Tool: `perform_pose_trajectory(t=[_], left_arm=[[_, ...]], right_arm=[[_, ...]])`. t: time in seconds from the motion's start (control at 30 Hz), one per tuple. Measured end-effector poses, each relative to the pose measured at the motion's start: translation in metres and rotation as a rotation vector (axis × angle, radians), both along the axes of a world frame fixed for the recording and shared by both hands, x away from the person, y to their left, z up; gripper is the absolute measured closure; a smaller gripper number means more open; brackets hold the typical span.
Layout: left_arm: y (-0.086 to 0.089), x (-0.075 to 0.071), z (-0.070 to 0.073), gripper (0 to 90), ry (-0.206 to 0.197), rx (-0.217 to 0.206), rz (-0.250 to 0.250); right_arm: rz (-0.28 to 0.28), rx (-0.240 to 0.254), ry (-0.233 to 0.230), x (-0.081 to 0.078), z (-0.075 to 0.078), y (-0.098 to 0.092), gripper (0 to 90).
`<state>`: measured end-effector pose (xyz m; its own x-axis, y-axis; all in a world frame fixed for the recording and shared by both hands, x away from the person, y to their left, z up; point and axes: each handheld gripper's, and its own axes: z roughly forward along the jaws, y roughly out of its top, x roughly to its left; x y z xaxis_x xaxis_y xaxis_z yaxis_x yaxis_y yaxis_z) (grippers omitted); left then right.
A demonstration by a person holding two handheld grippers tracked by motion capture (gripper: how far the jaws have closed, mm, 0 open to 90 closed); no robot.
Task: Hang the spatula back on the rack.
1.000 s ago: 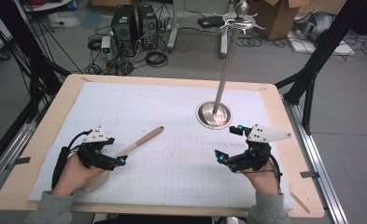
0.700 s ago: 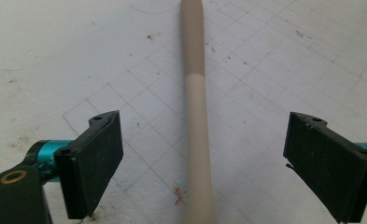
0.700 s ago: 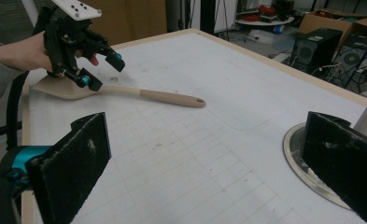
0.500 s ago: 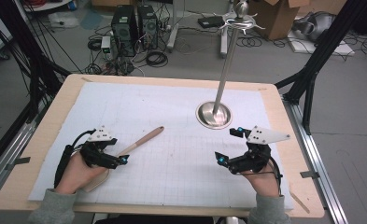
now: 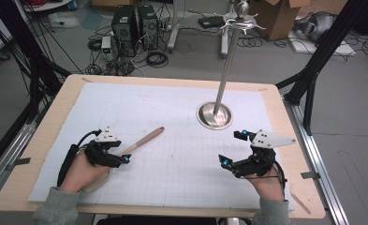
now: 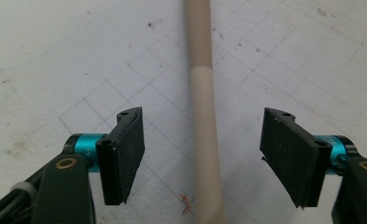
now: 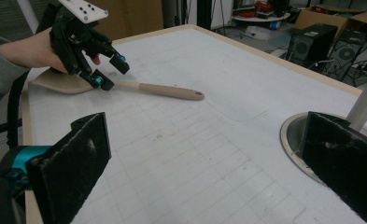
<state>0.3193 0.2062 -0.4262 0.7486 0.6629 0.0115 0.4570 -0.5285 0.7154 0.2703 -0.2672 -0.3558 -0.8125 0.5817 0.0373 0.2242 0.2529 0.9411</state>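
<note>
A wooden spatula (image 5: 144, 139) lies on the white grid mat (image 5: 172, 168), its blade under the person's left hand and its handle pointing to the far right. My left gripper (image 5: 123, 153) straddles the handle (image 6: 204, 116). Its jaws have just been closing, and a gap remains on each side between the pads and the wood. In the right gripper view the left gripper (image 7: 112, 73) stands over the spatula (image 7: 167, 90) near its blade. My right gripper (image 5: 231, 148) hovers wide open over the mat at the near right, with nothing between its fingers (image 7: 209, 140).
A metal stand with a round base (image 5: 214, 115) and a tall pole (image 5: 226, 70) rises at the back right of the mat; its base (image 7: 293, 140) sits close ahead of the right gripper. Computer cases and cables lie on the floor beyond the table's edge (image 5: 172, 80).
The left gripper's jaws have come closer together around the spatula handle. Both hands have stayed nearly where they were.
</note>
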Motion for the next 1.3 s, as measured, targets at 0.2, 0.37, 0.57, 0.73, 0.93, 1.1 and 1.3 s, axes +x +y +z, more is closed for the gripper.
perform_pose_trajectory(t=[0.2,0.37,0.57,0.73,0.93,1.1,1.3], left_arm=[[-0.001,0.000,0.000,35.6,-0.004,0.019,0.011],[-0.001,0.001,-0.001,39.2,0.015,0.009,0.015],[-0.002,0.003,-0.001,42.7,0.040,0.018,0.019],[-0.004,0.004,-0.002,44.7,0.056,0.034,0.019],[-0.010,0.006,-0.004,48.9,0.067,0.047,0.029],[-0.010,0.007,-0.004,53.7,0.072,0.055,0.043],[-0.010,0.007,-0.004,60.6,0.079,0.053,0.047]], right_arm=[[0.002,-0.003,-0.006,0.000,0.000,0.000,0.8],[0.001,-0.006,0.002,0.000,-0.001,0.001,0.8],[0.003,-0.013,0.005,0.002,-0.002,0.003,0.8],[0.003,-0.009,0.004,0.001,-0.002,0.002,0.8],[0.001,-0.006,0.006,0.001,-0.002,0.001,0.8],[0.001,-0.003,0.004,0.002,-0.002,0.000,0.8],[0.001,-0.004,0.009,0.002,-0.002,0.000,0.8]])
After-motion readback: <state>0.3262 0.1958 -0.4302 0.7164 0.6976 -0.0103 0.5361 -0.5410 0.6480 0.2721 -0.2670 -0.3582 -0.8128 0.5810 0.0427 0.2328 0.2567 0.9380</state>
